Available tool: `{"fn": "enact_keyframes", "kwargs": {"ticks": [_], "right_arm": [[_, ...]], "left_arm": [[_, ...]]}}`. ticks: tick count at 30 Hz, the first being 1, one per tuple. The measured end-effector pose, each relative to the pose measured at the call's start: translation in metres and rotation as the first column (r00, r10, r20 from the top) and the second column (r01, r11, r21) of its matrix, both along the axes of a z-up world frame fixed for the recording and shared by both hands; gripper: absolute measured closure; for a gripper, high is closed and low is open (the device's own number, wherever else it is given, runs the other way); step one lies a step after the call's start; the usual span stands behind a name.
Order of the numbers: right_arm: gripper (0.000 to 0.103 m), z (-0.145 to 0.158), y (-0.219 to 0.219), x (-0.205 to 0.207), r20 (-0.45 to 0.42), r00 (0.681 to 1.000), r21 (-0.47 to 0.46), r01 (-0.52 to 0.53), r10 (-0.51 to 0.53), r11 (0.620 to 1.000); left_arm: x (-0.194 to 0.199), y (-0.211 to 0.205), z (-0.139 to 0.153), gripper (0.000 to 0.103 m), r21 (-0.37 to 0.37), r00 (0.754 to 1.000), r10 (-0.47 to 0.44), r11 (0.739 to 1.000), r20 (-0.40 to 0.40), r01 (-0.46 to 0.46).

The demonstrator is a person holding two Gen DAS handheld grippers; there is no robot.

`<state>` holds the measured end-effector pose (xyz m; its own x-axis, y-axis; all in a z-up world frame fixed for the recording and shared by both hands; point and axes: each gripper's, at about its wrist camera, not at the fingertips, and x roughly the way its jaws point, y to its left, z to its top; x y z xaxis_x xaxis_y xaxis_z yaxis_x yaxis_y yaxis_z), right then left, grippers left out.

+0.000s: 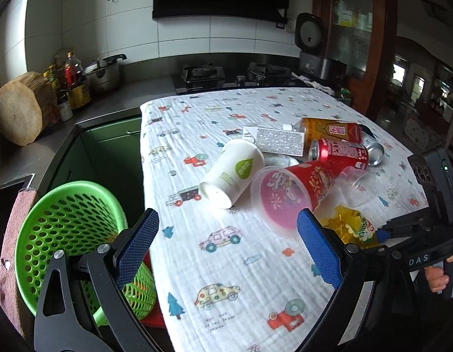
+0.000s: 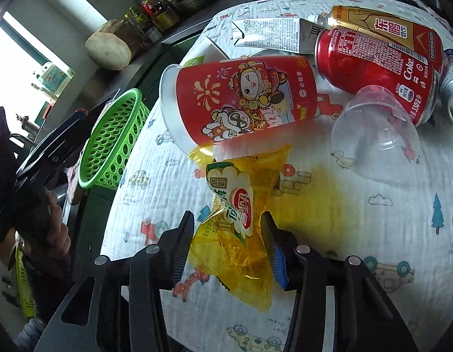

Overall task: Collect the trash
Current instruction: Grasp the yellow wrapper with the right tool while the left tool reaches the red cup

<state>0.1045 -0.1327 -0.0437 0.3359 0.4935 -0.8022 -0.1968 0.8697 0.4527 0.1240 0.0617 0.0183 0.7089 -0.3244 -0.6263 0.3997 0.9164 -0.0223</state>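
Your right hand-held gripper (image 2: 228, 231) is clamped on a yellow snack wrapper (image 2: 235, 214), its two fingers pressing the crinkled film from either side at the lower centre of the right wrist view. The wrapper's upper end fans out toward the red paper cup (image 2: 244, 99), which lies on its side just above it, open mouth toward the left of the frame. In the left wrist view the same wrapper (image 1: 351, 224) shows at the right edge, beside the right gripper's body.

Your left hand-held gripper (image 1: 228, 246) is wide open with nothing between its blue pads (image 1: 319, 249); it hangs over the near part of the worktop (image 1: 226, 278), which is covered by a white cloth printed with cars and trees.

The rest of the trash sits in a cluster in the middle right of the left wrist view: a white paper cup (image 1: 231, 173) on its side, a grey-and-white carton (image 1: 275, 139) behind it, a red Coke can (image 1: 339, 151), an orange drink bottle (image 1: 332, 129) lying flat, and a clear plastic cup (image 1: 357, 183) tipped over, touching the red cup and the can.

A green perforated basket (image 1: 71, 231) stands at the lower left, just off the worktop's left edge.
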Motion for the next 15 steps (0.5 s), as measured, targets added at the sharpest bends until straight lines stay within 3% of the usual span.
{"fn": "enact_keyframes", "kwargs": {"ticks": [8,12,15], "right_arm": [[0.058,0.006,-0.037,-0.021,0.002,1.0,0.012,-0.016,0.016,1.0],[0.058,0.01,-0.053,-0.027,0.009,1.0,0.021,-0.011,0.01,1.0],[0.058,0.016,-0.064,-0.031,0.019,1.0,0.027,-0.008,0.007,1.0]], "left_arm": [[0.015,-0.055,0.003,0.007,0.117,0.983,-0.182,0.977,0.013,0.179],[0.029,-0.083,-0.001,0.007,0.212,0.962,-0.273,0.94,-0.013,0.269],[0.037,-0.102,-0.006,0.007,0.301,0.941,-0.338,0.894,-0.033,0.331]]}}
